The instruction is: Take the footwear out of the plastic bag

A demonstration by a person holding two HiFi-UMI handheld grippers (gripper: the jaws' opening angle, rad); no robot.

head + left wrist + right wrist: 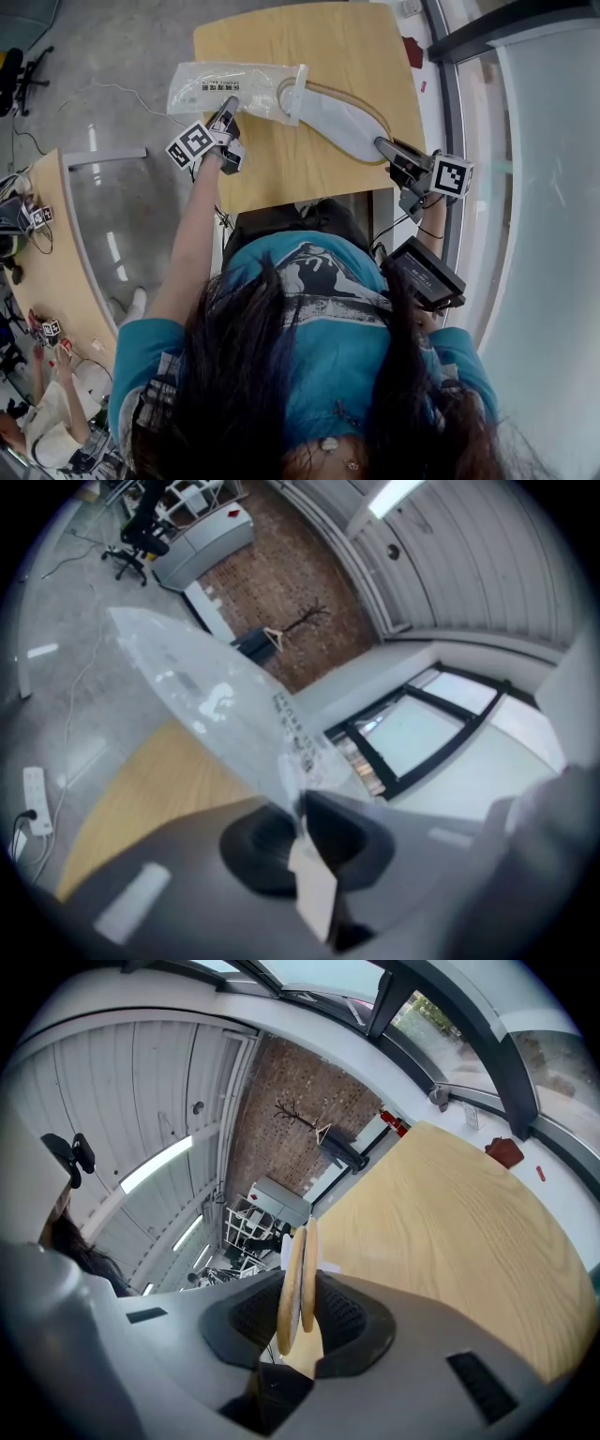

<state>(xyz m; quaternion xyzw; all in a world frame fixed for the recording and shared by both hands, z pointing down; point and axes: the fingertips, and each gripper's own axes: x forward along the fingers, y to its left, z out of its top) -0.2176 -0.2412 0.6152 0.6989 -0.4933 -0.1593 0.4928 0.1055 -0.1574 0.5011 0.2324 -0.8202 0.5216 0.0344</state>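
Obs: left gripper [298, 810] has its jaws pressed together on a fold of the clear, printed plastic bag [220, 86], at the bag's near edge, about 7 o'clock. The right gripper [302, 1283] has its jaws narrowly apart, clamped on the heel end of the pair of flat white slippers with thin tan soles [339, 117], which lie stacked together. The slippers sit partly out of the bag's mouth, heels toward 4 o'clock, toes still inside. Judgement: one grip anchors the bag, the other draws the pair out. Both lie on the pale wooden table [281, 42]. A small dark-red object [412, 52] at 1 o'clock on the ledge is well apart. Nothing seems to block a pull toward 4 o'clock.
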